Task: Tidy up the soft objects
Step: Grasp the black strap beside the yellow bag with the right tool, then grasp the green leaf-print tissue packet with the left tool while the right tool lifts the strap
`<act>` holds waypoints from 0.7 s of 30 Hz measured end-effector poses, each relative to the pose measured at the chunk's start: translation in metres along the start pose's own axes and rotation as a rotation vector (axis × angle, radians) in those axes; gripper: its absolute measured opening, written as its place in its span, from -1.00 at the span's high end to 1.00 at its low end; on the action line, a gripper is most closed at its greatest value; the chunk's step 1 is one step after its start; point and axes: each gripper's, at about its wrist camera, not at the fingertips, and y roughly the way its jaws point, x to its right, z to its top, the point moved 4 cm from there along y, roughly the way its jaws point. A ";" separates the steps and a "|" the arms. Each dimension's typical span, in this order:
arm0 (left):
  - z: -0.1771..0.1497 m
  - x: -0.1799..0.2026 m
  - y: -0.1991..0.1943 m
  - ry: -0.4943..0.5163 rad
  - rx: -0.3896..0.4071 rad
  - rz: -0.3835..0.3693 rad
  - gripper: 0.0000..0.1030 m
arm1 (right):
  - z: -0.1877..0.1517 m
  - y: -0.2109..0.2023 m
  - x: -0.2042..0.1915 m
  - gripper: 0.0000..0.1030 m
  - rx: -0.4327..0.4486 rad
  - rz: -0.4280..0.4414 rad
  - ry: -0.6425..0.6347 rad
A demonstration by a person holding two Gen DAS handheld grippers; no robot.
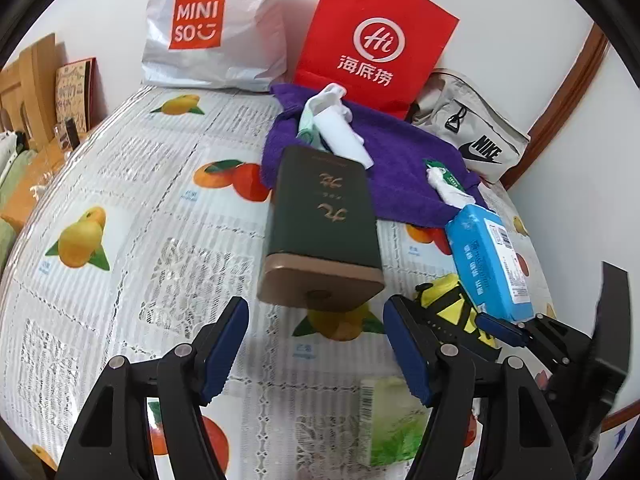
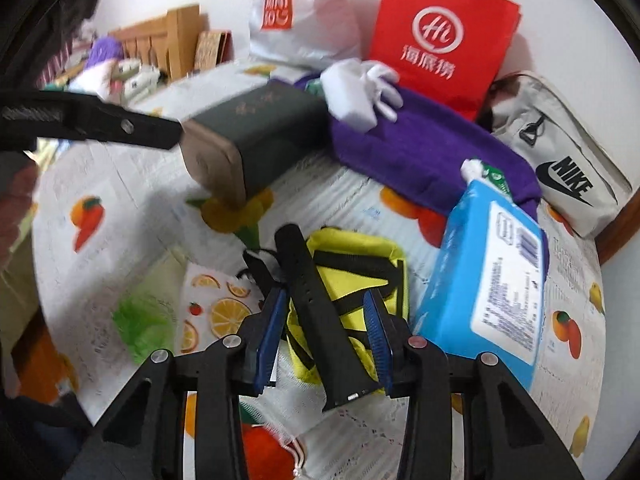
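A purple towel [image 1: 396, 160] lies at the back of the table with white socks [image 1: 340, 128] on it and a small tissue pack [image 1: 444, 180] at its near edge. A blue wet-wipe pack [image 1: 490, 256] lies at the right; it fills the right of the right wrist view [image 2: 484, 288]. A yellow pouch with black straps [image 2: 360, 280] lies under my right gripper [image 2: 326, 336], whose open fingers straddle a black strap [image 2: 320, 320]. My left gripper [image 1: 316, 352] is open and empty, just short of a dark green box [image 1: 324, 220]. A green tissue pack [image 1: 392, 420] lies beneath it.
A red paper bag [image 1: 372, 40], a white Miniso bag [image 1: 212, 28] and a grey Nike pouch [image 1: 472, 136] stand against the back wall. The table has a fruit-print cloth [image 1: 120, 208]. A fruit-print drawstring bag [image 2: 220, 312] lies near my right gripper. Wooden furniture [image 1: 32, 80] is on the left.
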 end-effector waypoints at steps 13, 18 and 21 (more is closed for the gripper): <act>-0.010 -0.015 0.005 -0.035 -0.026 -0.012 -0.32 | 0.004 -0.006 -0.004 0.65 0.045 0.069 0.049; -0.020 -0.005 -0.005 -0.010 -0.023 -0.021 -0.32 | 0.002 -0.027 0.006 0.65 0.098 0.090 0.130; -0.030 0.005 -0.009 0.014 -0.028 -0.038 -0.32 | -0.006 -0.039 0.010 0.65 0.121 0.073 0.156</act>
